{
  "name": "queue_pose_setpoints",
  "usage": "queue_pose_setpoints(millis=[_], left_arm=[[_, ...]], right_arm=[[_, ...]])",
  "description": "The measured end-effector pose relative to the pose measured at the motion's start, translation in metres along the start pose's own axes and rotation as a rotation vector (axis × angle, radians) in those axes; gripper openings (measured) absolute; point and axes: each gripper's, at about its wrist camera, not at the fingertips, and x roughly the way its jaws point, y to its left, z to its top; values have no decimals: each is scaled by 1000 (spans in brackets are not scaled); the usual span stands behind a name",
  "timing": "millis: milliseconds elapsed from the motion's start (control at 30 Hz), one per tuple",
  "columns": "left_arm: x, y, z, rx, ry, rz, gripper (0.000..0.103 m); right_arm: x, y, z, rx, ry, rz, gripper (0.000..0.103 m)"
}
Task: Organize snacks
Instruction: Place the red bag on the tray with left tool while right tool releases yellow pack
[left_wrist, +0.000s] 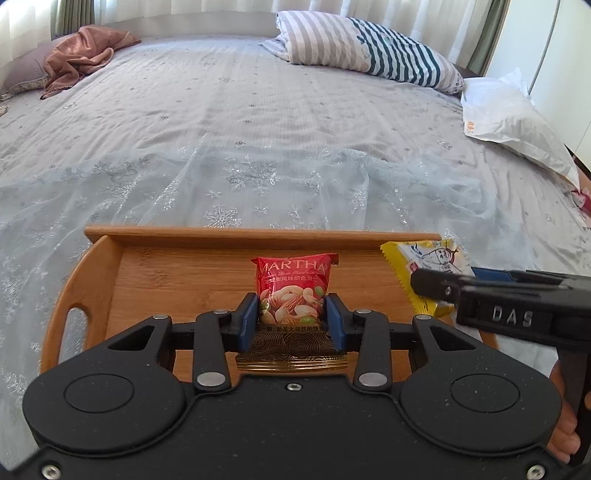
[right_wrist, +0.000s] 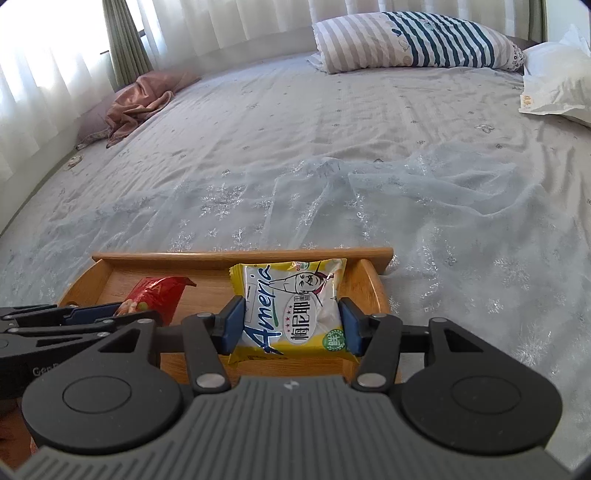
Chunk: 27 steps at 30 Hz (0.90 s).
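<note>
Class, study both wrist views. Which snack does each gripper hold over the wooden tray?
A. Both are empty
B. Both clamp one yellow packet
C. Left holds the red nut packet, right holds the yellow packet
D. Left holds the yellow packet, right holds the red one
C: the left gripper pinches the red nut packet, and the right gripper clamps the yellow packet, both above the wooden tray.

I'm seeing glossy foil on my red nut packet (left_wrist: 291, 291), smooth grained wood on the tray (left_wrist: 177, 273), and sheer glittery cloth (left_wrist: 258, 177) on the bed.

"MARTHA" on the red snack packet (left_wrist: 291, 291), "Ameria" on the yellow packet (right_wrist: 291, 310), "DAS" on the right tool (left_wrist: 513, 317)
</note>
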Motion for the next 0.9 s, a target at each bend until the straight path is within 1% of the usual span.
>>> queue_pose_setpoints(millis=[133, 300, 467, 733, 900], left_arm=[[14, -1, 5, 2, 8, 1, 37], [27, -1, 6, -17, 18, -19, 37], [38, -1, 4, -20, 22, -21, 37], [43, -8, 5, 14, -7, -27, 38], [45, -8, 6, 10, -13, -38, 38]], right_arm=[[14, 2, 1, -27, 10, -12, 59], [27, -2, -1, 3, 12, 11, 59], [38, -5, -6, 29, 9, 8, 59], [46, -9, -8, 51, -1, 2, 61], [46, -13, -7, 66, -14, 17, 61]])
